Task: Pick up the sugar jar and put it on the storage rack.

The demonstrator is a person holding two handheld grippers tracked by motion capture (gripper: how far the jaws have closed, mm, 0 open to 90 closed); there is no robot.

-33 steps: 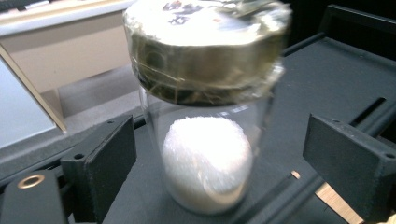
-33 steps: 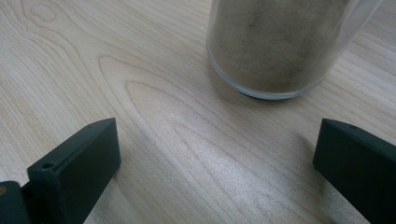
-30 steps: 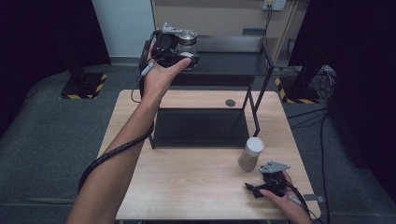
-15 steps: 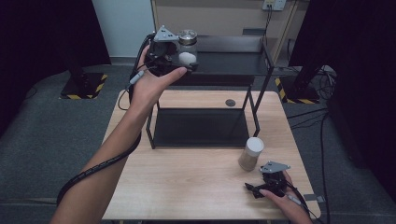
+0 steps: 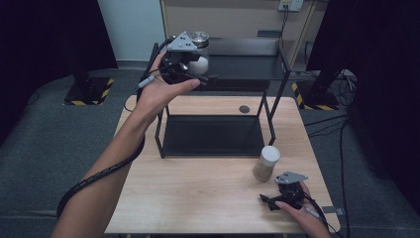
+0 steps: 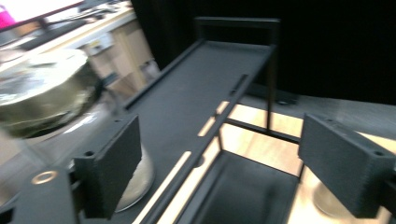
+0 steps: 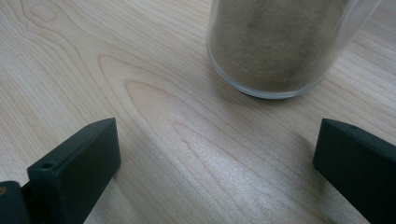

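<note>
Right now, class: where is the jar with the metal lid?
In the high view, the jar with the metal lid stands on the top shelf of the black rack, at its left end, beside the raised left gripper.

Grey carpet floor (image 5: 59, 134), black curtains (image 5: 44, 34), pale wall (image 5: 131, 27).

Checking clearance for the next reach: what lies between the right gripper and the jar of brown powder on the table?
Only bare wood. In the right gripper view, the right gripper is open, with the table bare up to the jar.
</note>
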